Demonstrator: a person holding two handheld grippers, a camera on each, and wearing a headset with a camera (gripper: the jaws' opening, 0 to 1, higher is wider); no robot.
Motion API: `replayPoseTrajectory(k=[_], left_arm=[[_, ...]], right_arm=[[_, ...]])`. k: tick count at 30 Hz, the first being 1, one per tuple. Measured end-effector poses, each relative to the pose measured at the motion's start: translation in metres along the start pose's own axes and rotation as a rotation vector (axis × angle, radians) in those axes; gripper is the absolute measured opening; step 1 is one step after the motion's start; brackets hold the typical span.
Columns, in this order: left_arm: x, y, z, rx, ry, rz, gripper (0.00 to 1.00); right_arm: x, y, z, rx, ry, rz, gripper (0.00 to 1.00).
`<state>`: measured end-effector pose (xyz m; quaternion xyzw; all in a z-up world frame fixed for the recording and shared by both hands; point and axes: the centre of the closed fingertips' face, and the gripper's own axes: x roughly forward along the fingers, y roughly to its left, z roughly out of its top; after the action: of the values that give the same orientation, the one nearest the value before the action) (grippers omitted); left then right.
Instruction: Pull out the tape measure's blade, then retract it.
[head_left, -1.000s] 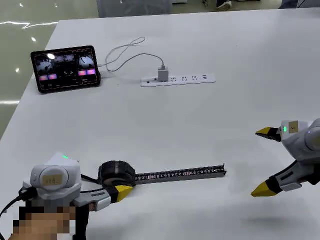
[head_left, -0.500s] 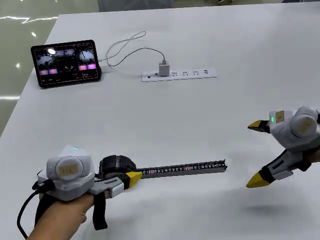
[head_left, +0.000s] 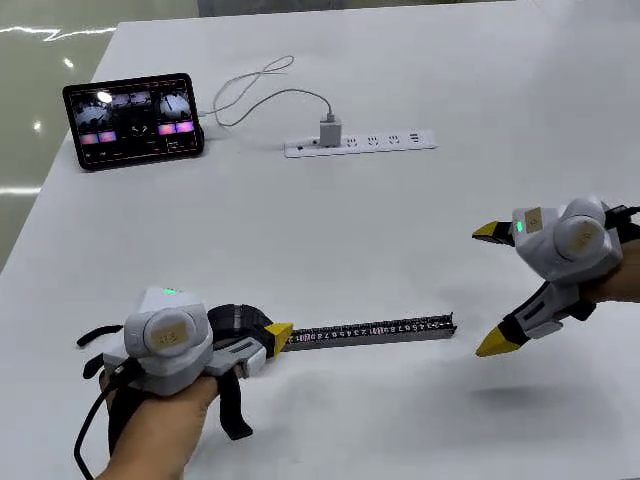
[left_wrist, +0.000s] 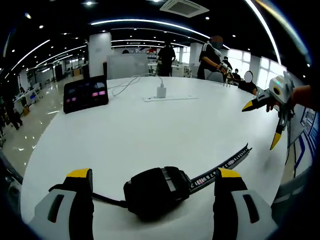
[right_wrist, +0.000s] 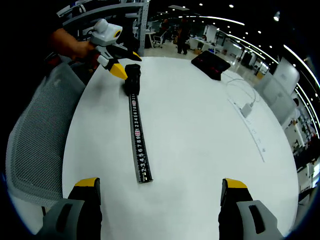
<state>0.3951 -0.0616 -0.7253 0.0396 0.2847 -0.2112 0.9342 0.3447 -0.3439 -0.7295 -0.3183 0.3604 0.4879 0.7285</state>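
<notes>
The tape measure (head_left: 238, 325), black and rounded, lies flat at about 7 o'clock on the white surface (head_left: 400, 230) in the head view. Its blade (head_left: 375, 330), dark with pale printed numerals, is drawn out, flat and straight, pointing toward 3 o'clock, its tip resting on the surface.

The tape measure's case (head_left: 238, 322) is set on the table (head_left: 400, 230) at the near left, between the spread jaws of the left gripper (left_wrist: 154, 175). The blade (head_left: 370, 330) is laid flat from the case towards the right. Its end is faced by the right gripper (head_left: 490, 288), which is held apart from it. At the far left a tablet (head_left: 133, 120) is propped. To its right, behind the blade, a power strip (head_left: 362, 143) is laid, with a charger (head_left: 329, 132) plugged in and a cable (head_left: 255, 90) looped behind it.
</notes>
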Motion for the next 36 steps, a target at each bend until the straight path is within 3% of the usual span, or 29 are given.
replayPoseTrajectory(k=[9,12,16,24,36], left_arm=[[0.0,-0.005,-0.001,0.021,-0.028,0.013,0.99],[0.0,-0.008,-0.001,0.039,-0.041,0.011,0.99],[0.001,-0.012,-0.001,0.049,-0.052,0.008,0.99],[0.005,-0.019,-0.001,0.049,-0.063,-0.007,0.99],[0.008,-0.014,0.002,0.034,-0.071,0.009,0.98]], right_arm=[[0.012,0.002,0.002,-0.042,0.008,0.033,0.99],[0.015,0.001,-0.001,-0.062,0.021,0.036,0.93],[0.018,0.002,0.002,-0.042,0.012,0.047,0.93],[0.028,0.009,0.002,-0.068,-0.001,0.093,0.77],[0.038,0.016,-0.008,-0.111,0.02,0.131,0.56]])
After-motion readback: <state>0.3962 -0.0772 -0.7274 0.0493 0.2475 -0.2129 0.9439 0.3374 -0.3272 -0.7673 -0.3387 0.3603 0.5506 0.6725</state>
